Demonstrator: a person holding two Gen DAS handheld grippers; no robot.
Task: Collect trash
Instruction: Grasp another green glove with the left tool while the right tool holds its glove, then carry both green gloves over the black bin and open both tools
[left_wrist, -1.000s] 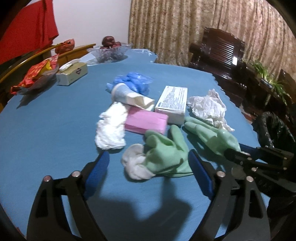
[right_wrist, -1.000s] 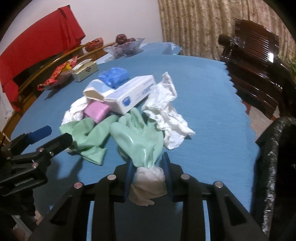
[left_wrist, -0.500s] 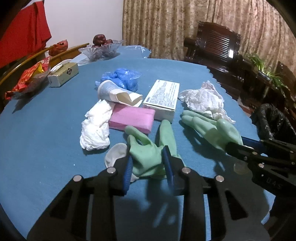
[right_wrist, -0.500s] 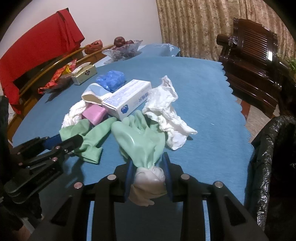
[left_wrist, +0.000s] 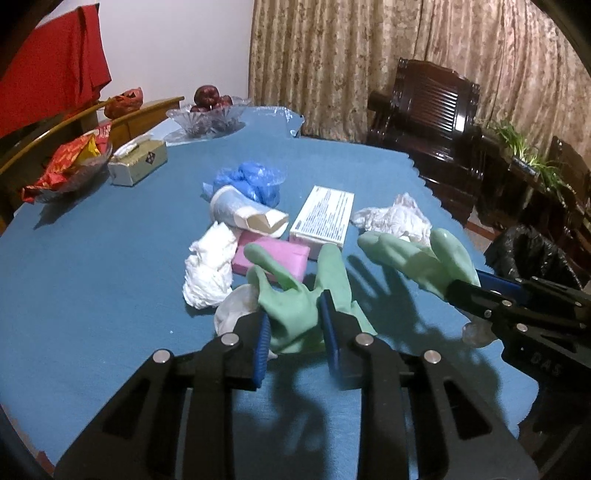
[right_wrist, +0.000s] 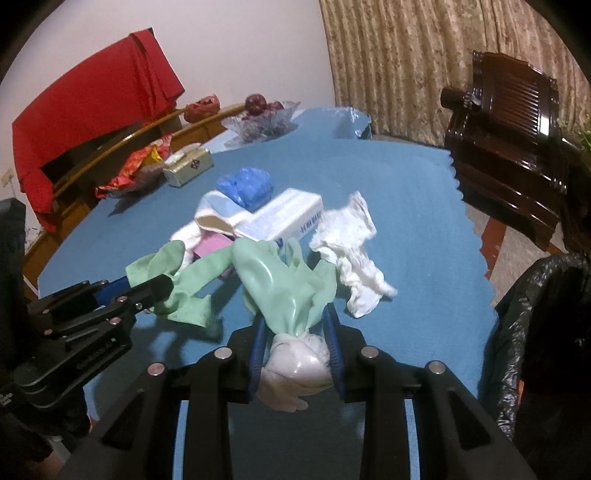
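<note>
Left claw (left_wrist: 295, 325) clamped on a limp green rubber glove (left_wrist: 295, 295) at its cuff, lifted clear of the blue tabletop (left_wrist: 92, 258); right claw (right_wrist: 295, 347) pinches a second green rubber glove (right_wrist: 284, 280) by its white-lined cuff, fingers dangling forward; cuff grips likely keep each glove bundled for the black plastic trash bag (right_wrist: 535, 314) just right of the right claw; crumpled white tissue (right_wrist: 347, 240) lies ahead.

Blue table (left_wrist: 92, 266): tissue box (left_wrist: 137, 168), white carton (left_wrist: 323, 221), probably tissues (left_wrist: 208, 271).

Bare blue table (left_wrist: 92, 280) lies open left of the trash pile; the black bag (right_wrist: 546, 317) blocks the right edge.
</note>
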